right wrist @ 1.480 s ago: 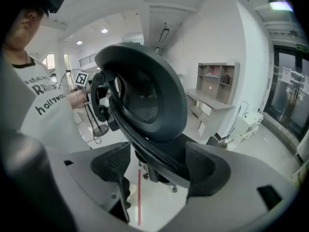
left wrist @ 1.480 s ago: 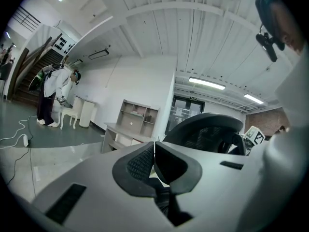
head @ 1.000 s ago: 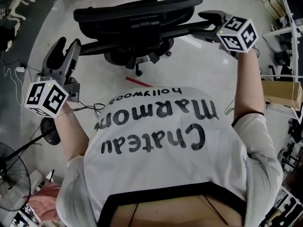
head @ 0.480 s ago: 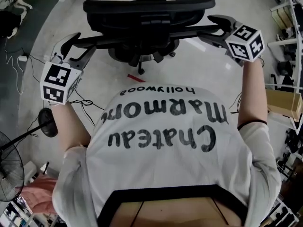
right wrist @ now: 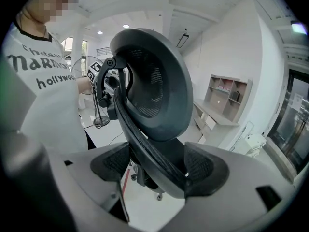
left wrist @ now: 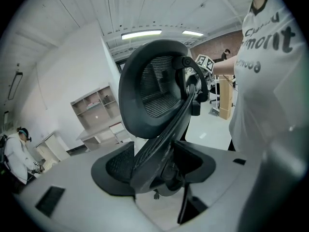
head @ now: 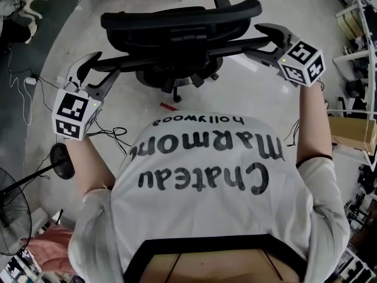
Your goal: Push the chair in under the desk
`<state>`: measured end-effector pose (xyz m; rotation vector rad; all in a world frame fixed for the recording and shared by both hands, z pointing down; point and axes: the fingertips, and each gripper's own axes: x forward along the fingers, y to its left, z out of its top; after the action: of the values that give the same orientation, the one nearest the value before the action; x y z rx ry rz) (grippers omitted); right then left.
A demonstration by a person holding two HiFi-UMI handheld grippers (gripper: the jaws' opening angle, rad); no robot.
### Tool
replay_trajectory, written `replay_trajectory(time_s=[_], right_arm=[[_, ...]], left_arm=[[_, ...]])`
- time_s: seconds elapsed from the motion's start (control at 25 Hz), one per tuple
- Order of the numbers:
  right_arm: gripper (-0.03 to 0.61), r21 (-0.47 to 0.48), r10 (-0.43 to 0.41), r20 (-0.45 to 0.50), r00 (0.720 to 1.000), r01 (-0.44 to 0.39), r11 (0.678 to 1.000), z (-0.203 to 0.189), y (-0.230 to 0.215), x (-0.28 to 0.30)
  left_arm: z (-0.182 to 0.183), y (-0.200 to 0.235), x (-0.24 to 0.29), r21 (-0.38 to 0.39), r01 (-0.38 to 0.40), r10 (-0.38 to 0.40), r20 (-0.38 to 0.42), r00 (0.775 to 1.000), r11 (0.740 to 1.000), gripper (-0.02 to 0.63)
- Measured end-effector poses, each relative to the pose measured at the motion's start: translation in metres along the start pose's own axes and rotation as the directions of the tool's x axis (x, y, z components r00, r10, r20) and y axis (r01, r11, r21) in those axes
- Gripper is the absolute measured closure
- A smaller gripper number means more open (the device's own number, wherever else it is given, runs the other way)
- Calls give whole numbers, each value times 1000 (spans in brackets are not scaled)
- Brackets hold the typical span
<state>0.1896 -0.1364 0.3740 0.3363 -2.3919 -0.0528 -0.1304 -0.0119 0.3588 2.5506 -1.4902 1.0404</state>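
ahead of both hand-held grippers, in the head view, the chair [head: 177, 22] stands on open floor with its back toward the person. nothing to push it under shows clearly beyond it, so it looks not yet pushed in. the left hand-held gripper [head: 93, 69] and the right hand-held gripper [head: 268, 42] each straddle a bar [head: 126, 63] reaching out sideways from the backrest. behind the left one a cable [head: 109, 135] trails over the floor, with a floor fan [head: 12, 217] further back. a red strip [head: 168, 106] lies between the two, near the chair's base. a cardboard box [head: 353, 128] sits behind the right one. none of these seems to lie in the chair's way.

left gripper view: the jaws have just been opening and stand released, the bar between them, close against one pad with a gap at the other. a person [left wrist: 17, 151] is far off to one side.

right gripper view: the jaws stand apart round the other bar, loose. well beyond them is a worktop [right wrist: 212, 114] with shelves, perhaps the one meant. likely trouble: with neither bar clamped, an uneven shove could let one slip out, or swivel the chair so it goes in crooked.
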Motion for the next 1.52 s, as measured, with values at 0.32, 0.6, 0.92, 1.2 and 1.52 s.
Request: replay_trajectory(time_s=[0.32, 0.6, 0.92, 1.2, 1.52], right_arm=[[204, -18, 12, -3, 1000, -12, 1000, -4, -13, 16], [170, -59, 10, -39, 999, -12, 998, -1, -33, 39], [170, -122, 85, -33, 996, -88, 989, 17, -95, 58], [170, -173, 142, -18, 990, -143, 974, 43, -121, 106], [170, -247, 203, -1, 979, -197, 949, 69, -157, 152]], left_arm=[[-5, -11, 17, 25, 70, -67, -83, 994, 997, 348], [-12, -15, 25, 7, -81, 81, -155, 985, 997, 333], [6, 6, 56, -35, -188, 175, -234, 956, 981, 311], [-11, 39, 63, -101, -245, 206, -299, 932, 964, 301], [-20, 67, 78, -185, -300, 214, -376, 902, 936, 301]])
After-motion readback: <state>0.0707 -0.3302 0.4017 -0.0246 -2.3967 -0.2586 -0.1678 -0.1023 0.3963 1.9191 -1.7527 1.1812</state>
